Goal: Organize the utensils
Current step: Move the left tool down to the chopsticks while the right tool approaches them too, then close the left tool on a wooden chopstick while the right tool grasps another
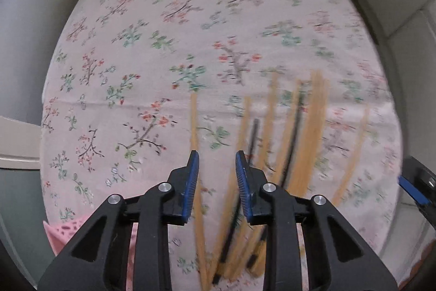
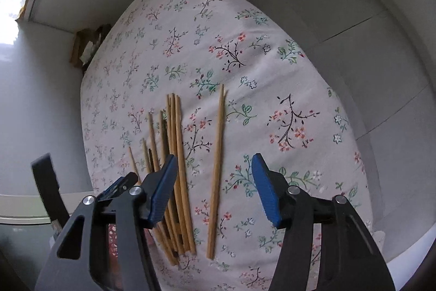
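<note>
Wooden chopsticks (image 2: 174,168) lie loose in a heap on the floral tablecloth (image 2: 272,67), near the table's front edge, with a few dark chopsticks (image 1: 293,138) mixed in; no container holds them. One separate pair (image 2: 216,171) rests just right of the heap. The left gripper (image 1: 217,158) hovers above the heap with jaws apart, gripping nothing. The right gripper (image 2: 214,162) is spread wide over the separate pair, empty.

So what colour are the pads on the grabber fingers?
Blue, with ridges, on black arms. The right gripper's pads show it best, right wrist view.
</note>
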`<state>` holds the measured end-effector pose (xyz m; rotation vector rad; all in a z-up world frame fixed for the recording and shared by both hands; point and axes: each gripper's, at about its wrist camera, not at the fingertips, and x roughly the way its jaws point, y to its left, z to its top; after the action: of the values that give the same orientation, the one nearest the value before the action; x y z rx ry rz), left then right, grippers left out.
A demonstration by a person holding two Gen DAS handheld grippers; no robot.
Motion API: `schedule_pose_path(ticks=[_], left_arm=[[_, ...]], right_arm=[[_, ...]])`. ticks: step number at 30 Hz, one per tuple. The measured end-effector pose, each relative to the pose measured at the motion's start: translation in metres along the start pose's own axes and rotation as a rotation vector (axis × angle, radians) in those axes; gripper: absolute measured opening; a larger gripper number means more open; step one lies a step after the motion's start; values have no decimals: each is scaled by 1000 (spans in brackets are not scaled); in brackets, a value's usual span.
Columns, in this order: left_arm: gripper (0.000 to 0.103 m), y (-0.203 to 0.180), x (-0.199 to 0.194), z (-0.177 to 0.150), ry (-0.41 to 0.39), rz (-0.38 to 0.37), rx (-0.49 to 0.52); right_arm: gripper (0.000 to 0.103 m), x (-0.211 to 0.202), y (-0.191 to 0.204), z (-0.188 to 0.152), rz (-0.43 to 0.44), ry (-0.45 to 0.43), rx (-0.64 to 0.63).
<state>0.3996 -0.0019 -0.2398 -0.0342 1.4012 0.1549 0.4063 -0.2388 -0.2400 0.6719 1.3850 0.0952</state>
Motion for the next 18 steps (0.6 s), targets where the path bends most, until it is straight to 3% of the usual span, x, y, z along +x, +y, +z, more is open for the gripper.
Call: schedule_pose_path(ticks=[5,7,9,18], left_arm=[[27,9,20,8,40,8,-42],[23,8,27,10,52,8,-39],[7,5,33,13,50,-22,-33],[5,4,14,6,-34,-75,-8]], right_arm=[[37,5,-3,4,6,-12,9],[37,6,-4,5,1,-14,9],[37,10,-4,5,-5,-5,4],[26,25,-1,8,-47,7,-48]])
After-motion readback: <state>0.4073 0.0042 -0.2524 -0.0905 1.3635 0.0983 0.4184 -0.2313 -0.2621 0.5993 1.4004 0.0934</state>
